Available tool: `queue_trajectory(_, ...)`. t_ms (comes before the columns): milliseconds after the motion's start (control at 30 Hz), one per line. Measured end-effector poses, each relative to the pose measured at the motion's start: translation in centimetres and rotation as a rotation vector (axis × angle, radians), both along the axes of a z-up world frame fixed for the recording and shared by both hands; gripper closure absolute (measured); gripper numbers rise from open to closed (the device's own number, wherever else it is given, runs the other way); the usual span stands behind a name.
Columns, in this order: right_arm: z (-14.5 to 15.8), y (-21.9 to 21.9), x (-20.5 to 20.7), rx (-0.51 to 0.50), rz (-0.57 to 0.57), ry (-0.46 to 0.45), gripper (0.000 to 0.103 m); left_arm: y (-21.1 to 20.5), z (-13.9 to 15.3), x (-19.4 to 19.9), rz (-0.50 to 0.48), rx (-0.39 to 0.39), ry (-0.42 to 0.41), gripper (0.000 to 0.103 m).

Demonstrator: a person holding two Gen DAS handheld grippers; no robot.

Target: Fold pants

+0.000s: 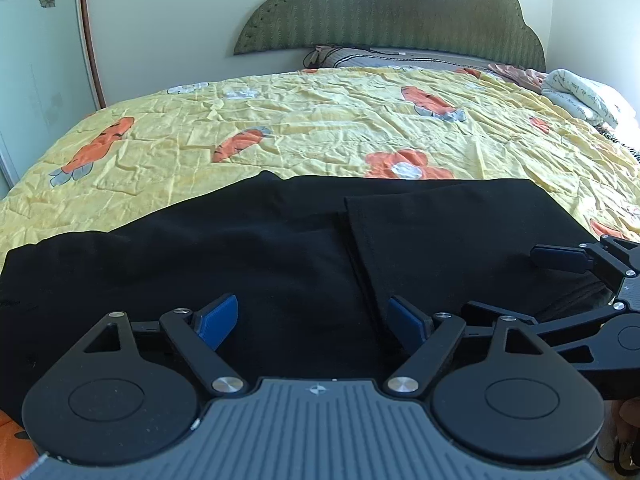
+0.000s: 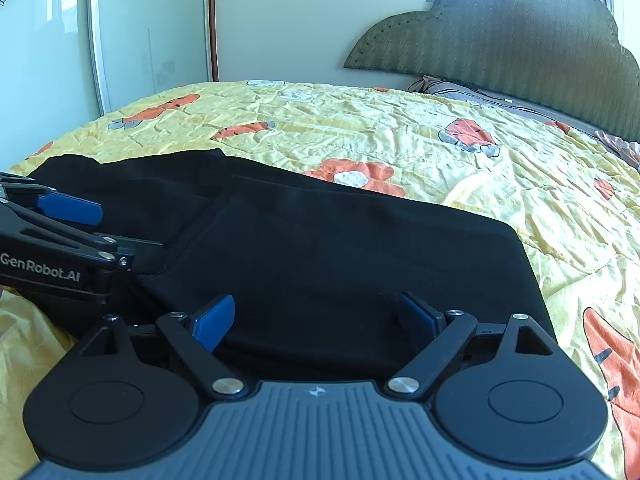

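Observation:
Black pants [image 1: 260, 248] lie on the yellow bedspread, partly folded, with a hemmed leg end [image 1: 440, 232] laid over the rest. They also show in the right wrist view [image 2: 340, 256]. My left gripper [image 1: 314, 322] is open, its blue pads wide apart just above the pants' near edge. My right gripper [image 2: 316, 320] is open too, low over the right part of the pants. The right gripper shows at the right of the left wrist view [image 1: 576, 268]. The left gripper shows at the left of the right wrist view [image 2: 68, 210]. Neither holds cloth.
The bed has a yellow quilt [image 1: 320, 128] with orange flower and carrot prints. A green headboard [image 1: 392, 20] and pillows [image 1: 584, 96] are at the far end. A white wardrobe [image 2: 120, 32] stands to the left of the bed.

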State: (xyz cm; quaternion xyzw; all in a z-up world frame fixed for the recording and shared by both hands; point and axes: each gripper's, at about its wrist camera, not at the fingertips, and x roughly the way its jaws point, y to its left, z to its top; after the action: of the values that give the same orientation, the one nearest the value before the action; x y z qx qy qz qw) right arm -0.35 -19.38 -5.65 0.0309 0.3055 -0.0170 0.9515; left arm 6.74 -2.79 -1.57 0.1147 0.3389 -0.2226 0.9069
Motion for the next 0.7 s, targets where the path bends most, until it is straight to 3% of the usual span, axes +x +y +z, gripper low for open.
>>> queue_trajectory(233, 0.9, 0.6, 0.1, -0.018, -0.024, 0.0, 0.012, 2.0, 0.4, 0.3, 0.038, 0.005, -0.02, 0.018)
queue_trajectory(700, 4.2, 8.1, 1.7, -0.111, 0.188, -0.087, 0.012, 7.2, 1.5, 1.6, 0.176, 0.002, -0.026, 0.018)
